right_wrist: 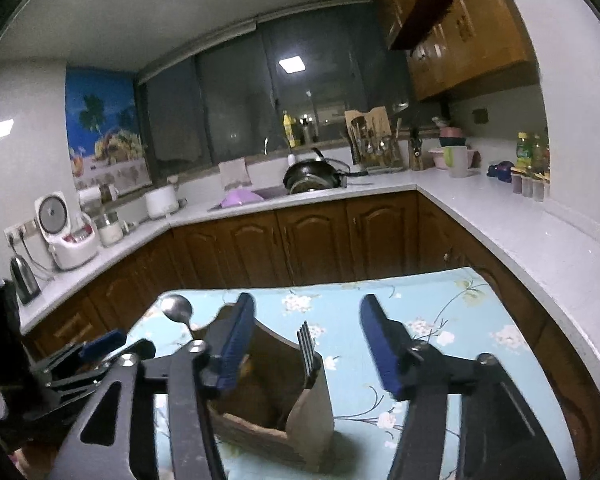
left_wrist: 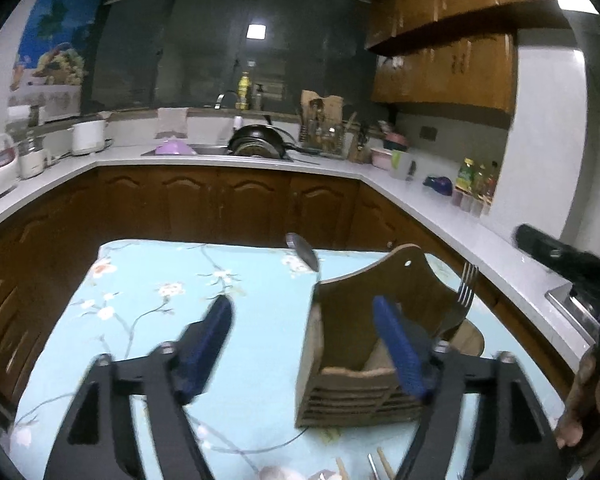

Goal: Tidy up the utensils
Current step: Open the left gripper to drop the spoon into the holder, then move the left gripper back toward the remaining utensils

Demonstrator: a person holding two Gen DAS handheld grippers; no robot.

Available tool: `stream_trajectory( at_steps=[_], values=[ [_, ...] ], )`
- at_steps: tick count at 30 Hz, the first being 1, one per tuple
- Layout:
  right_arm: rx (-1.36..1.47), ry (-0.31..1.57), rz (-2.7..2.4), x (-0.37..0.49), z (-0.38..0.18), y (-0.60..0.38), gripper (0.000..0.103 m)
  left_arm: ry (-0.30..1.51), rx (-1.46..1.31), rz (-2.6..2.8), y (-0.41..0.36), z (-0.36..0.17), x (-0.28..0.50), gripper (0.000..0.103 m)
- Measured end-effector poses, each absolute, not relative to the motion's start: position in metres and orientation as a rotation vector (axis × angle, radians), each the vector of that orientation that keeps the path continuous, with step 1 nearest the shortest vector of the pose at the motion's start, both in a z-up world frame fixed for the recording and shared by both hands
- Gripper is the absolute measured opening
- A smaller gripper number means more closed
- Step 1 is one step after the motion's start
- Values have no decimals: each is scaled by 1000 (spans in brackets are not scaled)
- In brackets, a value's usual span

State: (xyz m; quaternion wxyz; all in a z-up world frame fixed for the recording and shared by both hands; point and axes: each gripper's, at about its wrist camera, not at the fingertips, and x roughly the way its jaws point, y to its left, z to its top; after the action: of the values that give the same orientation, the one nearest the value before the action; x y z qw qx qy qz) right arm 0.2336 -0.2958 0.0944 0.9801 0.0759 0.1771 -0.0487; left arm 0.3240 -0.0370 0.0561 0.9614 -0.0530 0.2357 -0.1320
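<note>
Both pairs of fingers (left_wrist: 302, 344) (right_wrist: 308, 344) stand apart and empty around the wooden holder (left_wrist: 360, 356), so back them straight off without nudging the fork (right_wrist: 308, 346) or spoon (right_wrist: 177, 309) inside.

One wooden holder (left_wrist: 352, 344) stands on the table; in it, one spoon (left_wrist: 302, 251) and one fork (left_wrist: 467, 286).

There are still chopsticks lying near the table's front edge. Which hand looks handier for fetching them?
Probably the left. The chopsticks show just below the open left gripper, at the bottom of its view. The right gripper, also open, faces the wooden holder, and its view shows no chopsticks.
</note>
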Motion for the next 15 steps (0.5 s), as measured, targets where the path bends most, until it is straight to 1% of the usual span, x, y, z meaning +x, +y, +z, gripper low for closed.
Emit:
stream_trajectory(
  at_steps=[1,2,4,7,10,15],
  values=[
    [161,339,-97,226,97,-296,90,472,-114,-261,-34,57,318,84],
    [166,322,-98,219,99,-296,96,471,-123,-250,-29,58,310,86],
    [172,302,-101,206,102,-294,97,475,-134,-241,-22,60,298,93],
    [192,295,-86,188,105,-291,100,467,-153,-239,-14,63,279,97],
    [203,300,-76,170,104,-287,102,461,-171,-228,-6,63,254,100],
    [234,337,-64,142,93,-281,102,479,-177,-229,5,58,221,101]
  ],
)
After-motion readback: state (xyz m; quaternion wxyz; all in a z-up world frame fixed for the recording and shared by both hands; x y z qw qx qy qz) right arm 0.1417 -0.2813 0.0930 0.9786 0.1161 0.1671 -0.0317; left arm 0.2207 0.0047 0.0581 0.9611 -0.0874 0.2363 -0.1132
